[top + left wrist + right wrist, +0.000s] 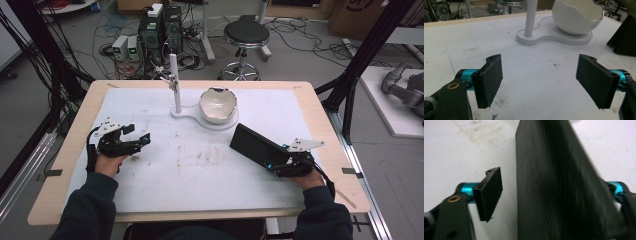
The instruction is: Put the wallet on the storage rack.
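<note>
A flat black slab [254,144] lies slanted on the white table cover [210,170], right of centre. My right gripper [272,162] is at its near end. In the right gripper view the slab [554,185] stands between the jaws of that gripper [551,195]; the left pad [489,192] is clear of it by a gap, and the right pad is hidden behind the slab. My left gripper [141,136] rests at the left of the table, open with nothing between its pads [490,80].
A white bowl with a jagged eggshell rim [217,104] sits on a white base [554,38] beside an upright white post [175,82] at the table's back middle. The slab's end [624,37] shows to the right of the bowl. Cables and a stool [245,35] lie beyond.
</note>
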`<state>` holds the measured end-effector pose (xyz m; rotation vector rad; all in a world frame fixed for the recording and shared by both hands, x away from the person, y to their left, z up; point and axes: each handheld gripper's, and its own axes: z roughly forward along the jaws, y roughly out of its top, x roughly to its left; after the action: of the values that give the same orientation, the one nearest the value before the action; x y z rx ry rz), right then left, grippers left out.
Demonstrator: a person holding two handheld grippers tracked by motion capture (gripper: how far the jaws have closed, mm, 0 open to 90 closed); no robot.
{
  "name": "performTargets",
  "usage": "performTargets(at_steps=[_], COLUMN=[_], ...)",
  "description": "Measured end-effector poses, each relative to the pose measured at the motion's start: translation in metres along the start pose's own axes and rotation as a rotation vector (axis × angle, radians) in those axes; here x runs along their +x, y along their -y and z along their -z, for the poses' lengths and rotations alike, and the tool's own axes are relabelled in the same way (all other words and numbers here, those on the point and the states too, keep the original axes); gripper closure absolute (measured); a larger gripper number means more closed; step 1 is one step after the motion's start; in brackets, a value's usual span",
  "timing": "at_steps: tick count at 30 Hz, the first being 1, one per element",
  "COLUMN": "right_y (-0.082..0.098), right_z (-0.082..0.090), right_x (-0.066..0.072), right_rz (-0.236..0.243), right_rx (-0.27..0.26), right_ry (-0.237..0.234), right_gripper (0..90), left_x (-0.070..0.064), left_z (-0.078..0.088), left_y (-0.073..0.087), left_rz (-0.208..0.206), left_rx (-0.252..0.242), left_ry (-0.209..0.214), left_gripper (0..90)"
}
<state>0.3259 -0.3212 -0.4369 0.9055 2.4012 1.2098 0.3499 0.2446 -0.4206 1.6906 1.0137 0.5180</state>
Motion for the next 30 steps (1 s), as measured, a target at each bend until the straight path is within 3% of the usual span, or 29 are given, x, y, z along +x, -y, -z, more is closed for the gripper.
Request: performTargets(at_steps=[3, 6, 8, 12, 15, 18, 19, 20, 25, 30], right_y=[0.004, 0.010, 0.012, 0.012, 0.010, 0.006, 0.002, 0.002, -0.010, -0.020], right_z=[0.000, -0.002, -0.002, 0.008, 0.010, 0.014, 0.019, 0.019, 0.034, 0.039], right_x=[0.000, 0.001, -0.001, -0.002, 0.000, 0.000, 0.000, 0.000, 0.001, 0.002], right_rz=[-0.010, 0.002, -0.005, 0.015, 0.033, 0.022, 0.002, 0.002, -0.041, -0.070], right_rx=[0.006, 0.004, 0.006, -0.065, -0.080, -0.118, -0.162, -0.162, -0.270, -0.292], right_ry=[-0.003, -0.026, -0.053, -0.094, -0.101, -0.109, -0.109, -0.109, -0.091, -0.072], right_gripper=[27.2, 36.8, 47.6, 72.7, 73.2, 73.2, 73.0, 73.0, 72.9, 73.0], left_x=[0.000, 0.000, 0.000, 0.000, 0.000, 0.000, 0.001, 0.001, 0.000, 0.000], left_z=[-0.001, -0.001, -0.001, -0.001, -0.001, -0.001, -0.001, -0.001, -0.001, -0.001], left_y=[0.000, 0.000, 0.000, 0.000, 0.001, 0.000, 0.000, 0.000, 0.001, 0.001], left_rz=[-0.001, -0.003, -0.002, -0.002, -0.002, -0.002, -0.001, 0.000, -0.002, -0.002], left_rx=[0.005, 0.005, 0.004, 0.004, 0.007, 0.007, 0.007, 0.005, 0.009, 0.010], left_ry=[0.000, -0.001, -0.002, -0.002, -0.002, -0.004, -0.003, -0.004, -0.006, -0.007], left_gripper=[21.4, 21.4, 21.4, 21.4, 21.4, 21.4, 21.4, 21.4, 21.4, 21.4])
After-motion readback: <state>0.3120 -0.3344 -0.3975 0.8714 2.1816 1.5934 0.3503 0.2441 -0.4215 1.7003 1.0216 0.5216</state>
